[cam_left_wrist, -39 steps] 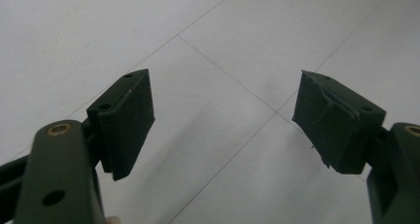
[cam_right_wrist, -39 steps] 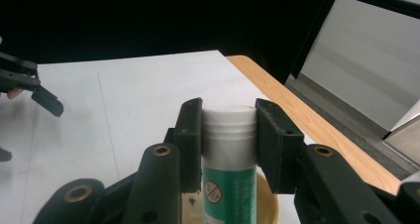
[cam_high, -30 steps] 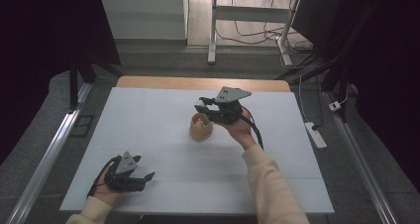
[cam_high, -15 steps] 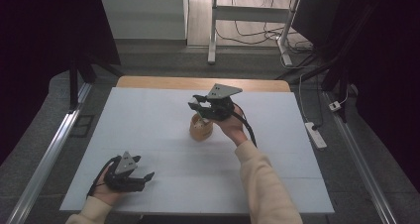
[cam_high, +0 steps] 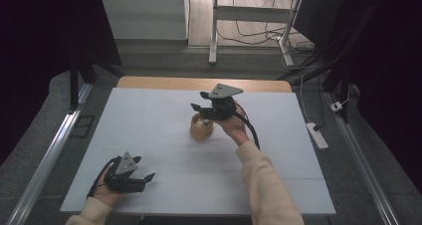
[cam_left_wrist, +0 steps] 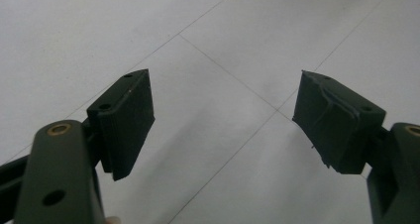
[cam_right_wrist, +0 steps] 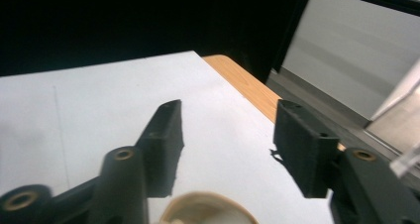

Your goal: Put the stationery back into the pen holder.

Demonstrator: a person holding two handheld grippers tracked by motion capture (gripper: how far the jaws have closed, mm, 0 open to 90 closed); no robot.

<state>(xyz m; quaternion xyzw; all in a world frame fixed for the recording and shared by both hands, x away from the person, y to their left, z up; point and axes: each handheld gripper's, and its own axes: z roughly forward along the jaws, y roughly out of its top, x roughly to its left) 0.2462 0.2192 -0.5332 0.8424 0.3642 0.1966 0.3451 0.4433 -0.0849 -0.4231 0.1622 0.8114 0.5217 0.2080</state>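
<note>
Right gripper shifted left (over cup).

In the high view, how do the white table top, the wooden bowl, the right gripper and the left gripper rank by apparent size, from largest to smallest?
1. White table top, by far the largest.
2. Right gripper and left gripper: they look about alike, so I do not rank them.
3. Wooden bowl, smallest, though the right gripper partly covers it.

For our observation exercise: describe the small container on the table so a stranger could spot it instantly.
Find the white table. Near its middle, just below the right gripper, stands a small tan wooden cup. It is the one round, light-brown thing there.
</note>
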